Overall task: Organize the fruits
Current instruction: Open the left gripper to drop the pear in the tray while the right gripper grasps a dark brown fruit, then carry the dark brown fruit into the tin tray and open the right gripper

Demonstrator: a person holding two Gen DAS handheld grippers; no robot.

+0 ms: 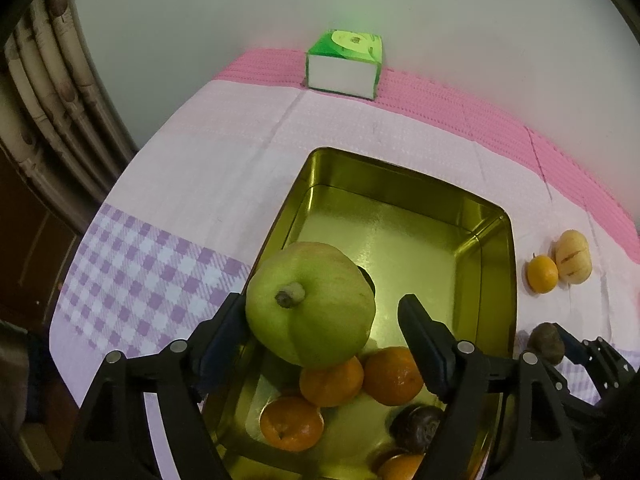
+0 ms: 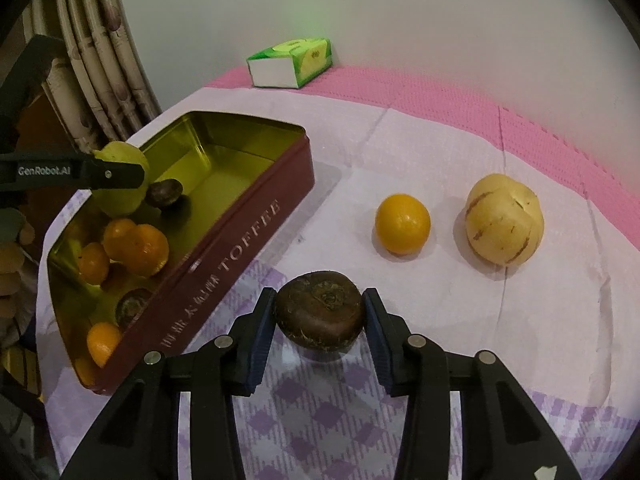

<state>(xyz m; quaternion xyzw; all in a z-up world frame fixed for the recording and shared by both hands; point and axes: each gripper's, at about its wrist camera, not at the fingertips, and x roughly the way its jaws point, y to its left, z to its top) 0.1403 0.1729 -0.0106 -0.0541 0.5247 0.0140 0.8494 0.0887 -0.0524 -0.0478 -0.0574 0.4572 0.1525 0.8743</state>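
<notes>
While the left gripper (image 1: 322, 308) stands apart beside the green apple (image 1: 310, 302) over the toffee tin (image 1: 496, 220), the right gripper (image 2: 320, 312) clamps the dark brown fruit (image 2: 320, 314); a yellow-orange citrus (image 2: 402, 224) lies at 1 o'clock.

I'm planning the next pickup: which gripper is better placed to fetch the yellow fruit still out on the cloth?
Right. The right gripper is beside the tin, on the same side as the yellow fruit, though its fingers bracket a brown fruit. The left gripper is over the tin by the green fruit.
</notes>
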